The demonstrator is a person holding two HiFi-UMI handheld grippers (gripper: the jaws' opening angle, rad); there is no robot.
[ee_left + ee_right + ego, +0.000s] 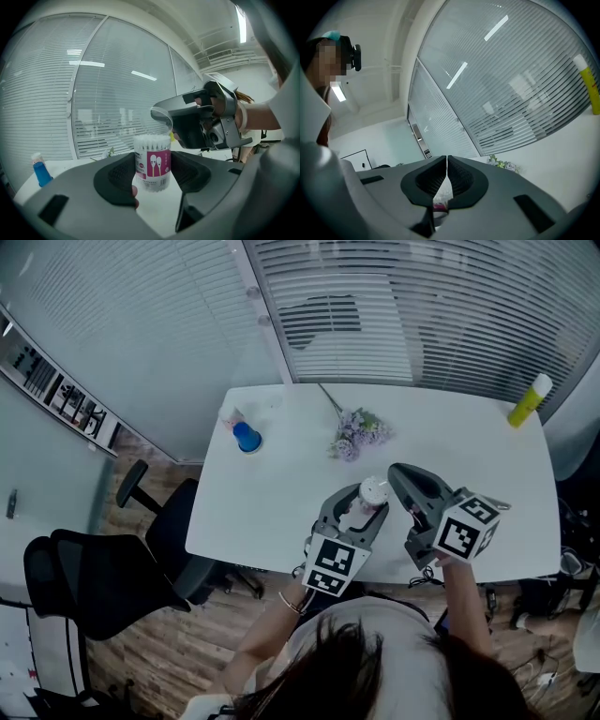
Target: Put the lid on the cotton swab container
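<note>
The cotton swab container (152, 161) is a clear tub with a pink label, full of white swabs and open at the top. My left gripper (152, 174) is shut on its sides and holds it upright over the white table (272, 512). The head view shows the container (373, 491) between the left gripper's (361, 500) jaws near the table's front edge. My right gripper (164, 115) hovers just above and to the right of the tub, shut on a clear lid (160, 116). In the right gripper view, the right gripper (447, 176) has its jaws almost together, with the pink label (439, 207) below them.
A blue bottle (247, 437) stands at the table's far left. A bunch of purple flowers (356, 435) lies at the middle back, and a yellow bottle (530, 399) lies at the far right corner. A black office chair (103, 577) stands off the table's left side.
</note>
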